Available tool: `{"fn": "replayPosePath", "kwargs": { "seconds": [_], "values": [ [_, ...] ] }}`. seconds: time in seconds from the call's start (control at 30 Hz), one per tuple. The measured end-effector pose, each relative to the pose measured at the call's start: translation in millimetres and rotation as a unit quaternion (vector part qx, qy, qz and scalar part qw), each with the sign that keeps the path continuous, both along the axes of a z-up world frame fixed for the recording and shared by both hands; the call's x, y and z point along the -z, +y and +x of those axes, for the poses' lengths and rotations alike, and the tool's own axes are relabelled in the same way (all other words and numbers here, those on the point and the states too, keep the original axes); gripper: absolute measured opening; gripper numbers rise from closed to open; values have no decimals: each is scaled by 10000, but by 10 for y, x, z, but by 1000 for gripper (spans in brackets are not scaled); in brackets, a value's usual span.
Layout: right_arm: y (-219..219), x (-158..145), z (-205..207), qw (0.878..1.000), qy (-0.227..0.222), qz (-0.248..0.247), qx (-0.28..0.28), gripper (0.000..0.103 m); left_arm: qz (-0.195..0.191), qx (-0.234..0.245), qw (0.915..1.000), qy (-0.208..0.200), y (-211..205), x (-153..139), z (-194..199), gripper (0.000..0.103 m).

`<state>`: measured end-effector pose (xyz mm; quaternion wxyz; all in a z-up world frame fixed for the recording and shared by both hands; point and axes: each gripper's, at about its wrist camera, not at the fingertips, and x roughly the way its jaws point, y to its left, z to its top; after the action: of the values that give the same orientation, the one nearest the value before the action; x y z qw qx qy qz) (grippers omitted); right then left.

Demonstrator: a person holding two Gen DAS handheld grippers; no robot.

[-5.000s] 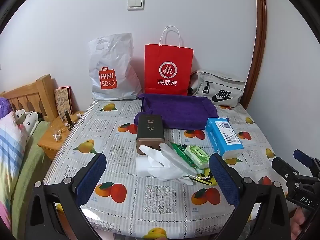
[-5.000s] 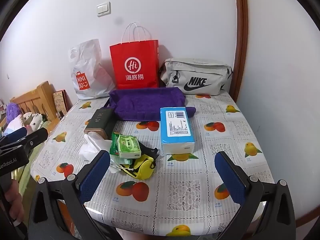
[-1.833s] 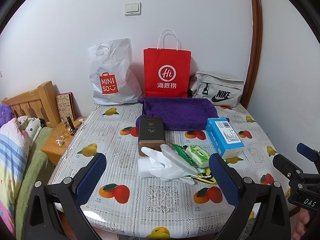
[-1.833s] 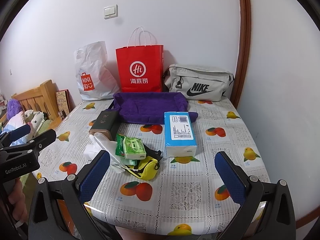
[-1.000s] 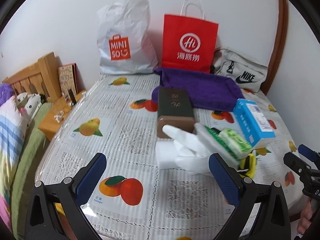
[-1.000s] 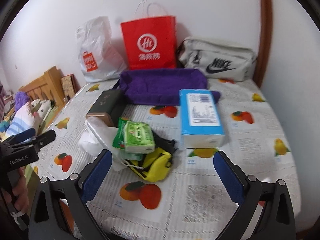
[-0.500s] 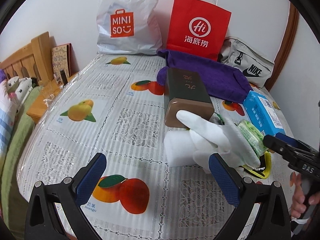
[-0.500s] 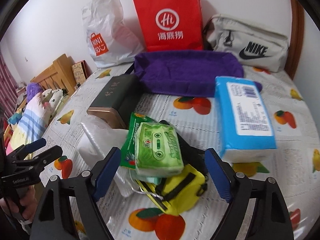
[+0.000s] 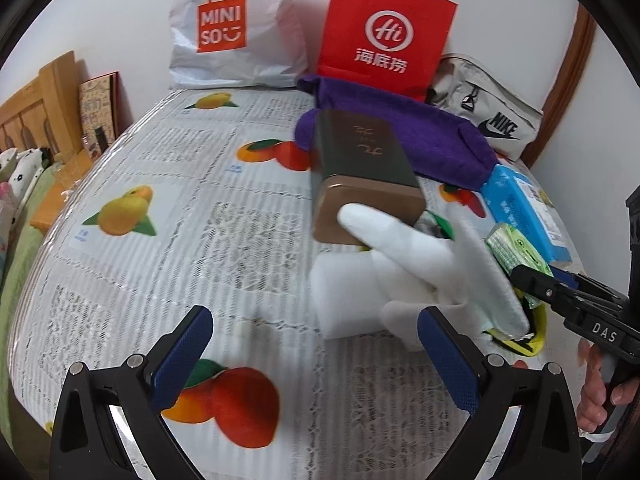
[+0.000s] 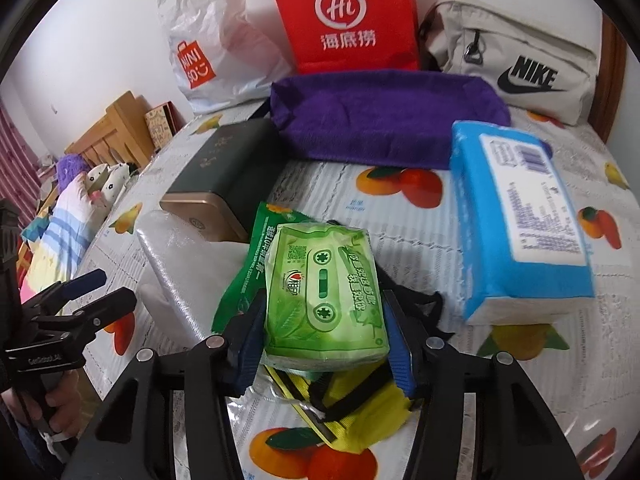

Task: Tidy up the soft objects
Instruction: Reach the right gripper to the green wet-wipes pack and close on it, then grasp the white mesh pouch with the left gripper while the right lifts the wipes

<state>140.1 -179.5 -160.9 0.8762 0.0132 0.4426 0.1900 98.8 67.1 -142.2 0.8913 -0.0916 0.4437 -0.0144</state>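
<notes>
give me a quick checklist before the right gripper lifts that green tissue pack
1. Green plastic tissue pack between the right gripper fingers: ok.
2. Jaws closing, firm pinch: cannot tell.
3. Pack rests on yellow fabric pouch; pouch strap clear of the fingers: cannot tell.
4. Blue rectangular tissue box apart from the pack: ok.
5. Left gripper open, empty, clear of the pack: ok.

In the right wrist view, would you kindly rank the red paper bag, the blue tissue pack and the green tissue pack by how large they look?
1. Red paper bag and blue tissue pack: about alike, and the bag stands farther off, so unranked.
2. Green tissue pack, smallest though nearest.
</notes>
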Motion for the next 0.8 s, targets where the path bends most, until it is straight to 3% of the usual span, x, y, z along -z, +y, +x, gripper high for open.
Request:
{"fn": "replayPosePath", "kwargs": {
  "seconds": [0.27, 0.53, 0.73, 0.8],
  "values": [
    [-309, -165, -173, 9993, -309, -68, 213, 53, -306, 431, 9984, -221, -227, -165, -13, 103],
    [-642, -144, -414, 9983, -379, -207, 388, 53, -186, 754, 9962, -401, -612, -283, 143, 100],
    [-891, 10, -535, 9971, -286, -327, 630, 53, -231, 645, 9974, -220, -760, -222, 313, 79],
    [-967, 78, -547, 9966, -216, -340, 725, 53, -162, 653, 9976, -164, -799, -175, 341, 68]
  ]
}}
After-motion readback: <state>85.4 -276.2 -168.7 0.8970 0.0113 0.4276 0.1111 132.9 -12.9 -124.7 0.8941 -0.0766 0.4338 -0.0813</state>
